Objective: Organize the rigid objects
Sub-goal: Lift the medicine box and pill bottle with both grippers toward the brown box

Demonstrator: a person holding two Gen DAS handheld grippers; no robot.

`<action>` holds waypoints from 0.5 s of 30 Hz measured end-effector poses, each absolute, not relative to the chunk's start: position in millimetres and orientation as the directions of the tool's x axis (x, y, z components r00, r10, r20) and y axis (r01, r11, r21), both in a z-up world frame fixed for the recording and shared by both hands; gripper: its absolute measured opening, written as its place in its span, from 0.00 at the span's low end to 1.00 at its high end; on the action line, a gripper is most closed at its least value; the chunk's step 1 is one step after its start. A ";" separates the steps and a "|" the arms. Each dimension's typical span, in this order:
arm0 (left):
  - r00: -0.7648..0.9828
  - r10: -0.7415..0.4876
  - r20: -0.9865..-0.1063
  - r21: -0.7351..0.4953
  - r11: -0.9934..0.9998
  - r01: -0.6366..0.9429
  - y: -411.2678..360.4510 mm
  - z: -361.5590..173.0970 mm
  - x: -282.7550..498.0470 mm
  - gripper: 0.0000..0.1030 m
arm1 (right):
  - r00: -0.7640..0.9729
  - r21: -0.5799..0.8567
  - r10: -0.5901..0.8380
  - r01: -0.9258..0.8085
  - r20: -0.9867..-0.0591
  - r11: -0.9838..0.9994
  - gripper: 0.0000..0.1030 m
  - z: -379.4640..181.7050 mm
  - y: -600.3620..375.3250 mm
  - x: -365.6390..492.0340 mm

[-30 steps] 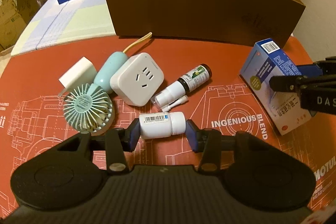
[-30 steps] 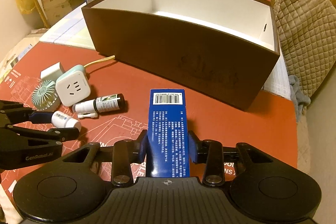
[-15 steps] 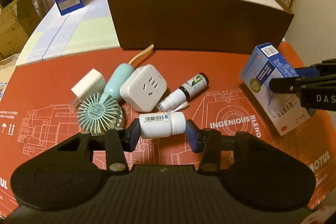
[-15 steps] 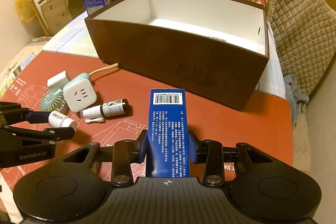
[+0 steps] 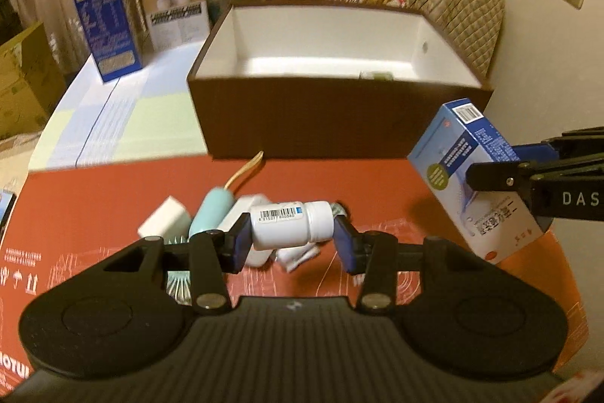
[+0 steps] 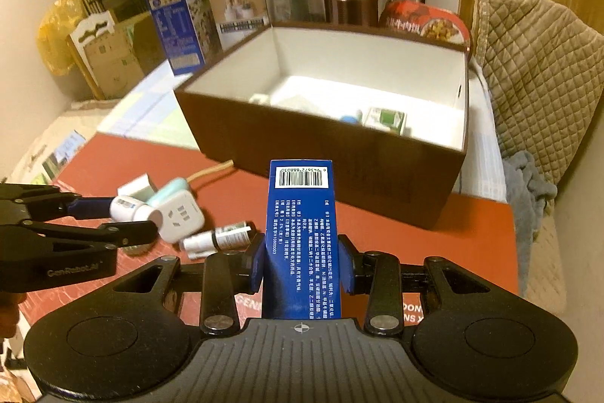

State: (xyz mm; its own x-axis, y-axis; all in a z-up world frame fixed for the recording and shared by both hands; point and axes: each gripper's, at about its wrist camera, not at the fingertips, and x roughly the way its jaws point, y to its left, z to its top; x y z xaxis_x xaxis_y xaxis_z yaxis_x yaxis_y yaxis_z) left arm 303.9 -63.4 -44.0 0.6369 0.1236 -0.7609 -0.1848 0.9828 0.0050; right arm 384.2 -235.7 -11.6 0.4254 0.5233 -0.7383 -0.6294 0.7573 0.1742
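Both grippers hold an item above the red mat, facing the brown box.

The left gripper [image 5: 292,238] clamps a white pill bottle [image 5: 290,224] lying sideways between its blue pads; the right gripper [image 6: 302,263] pinches an upright blue carton [image 6: 302,237]. Beneath the bottle a white socket adapter [image 6: 180,217], a mint fan [image 5: 211,214], a white charger [image 5: 164,221] and a dark spray bottle [image 6: 222,238] lie clustered on the red mat [image 5: 94,214]. Beyond stands the open brown box [image 5: 302,123], a few small items inside.
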 end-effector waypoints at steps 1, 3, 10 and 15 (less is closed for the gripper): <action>0.643 0.122 -0.756 0.007 0.984 -0.178 -64.0 -40.8 305.9 0.40 | 0.430 0.179 0.529 -0.627 -0.731 0.758 0.34 -7.4 -235.9 384.6; 0.656 0.114 -0.746 0.006 0.986 -0.165 -64.5 -33.6 310.9 0.40 | 0.441 0.185 0.535 -0.622 -0.720 0.761 0.34 0.2 -236.9 386.3; 0.701 0.111 -0.704 0.027 0.991 -0.130 -61.0 -8.9 335.5 0.40 | 0.481 0.231 0.569 -0.593 -0.667 0.772 0.34 33.8 -242.2 407.3; 0.727 0.116 -0.677 0.043 0.992 -0.118 -54.4 4.5 361.6 0.40 | 0.530 0.241 0.568 -0.562 -0.629 0.791 0.34 52.6 -244.3 433.4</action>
State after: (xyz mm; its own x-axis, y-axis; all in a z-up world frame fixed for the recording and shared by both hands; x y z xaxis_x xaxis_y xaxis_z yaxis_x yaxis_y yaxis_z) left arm 361.6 -54.4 4.5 0.7267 0.1164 -0.6771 -0.1185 0.9920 0.0434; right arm 433.4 -244.3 52.6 0.5305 0.5684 -0.6289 -0.5620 0.7913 0.2411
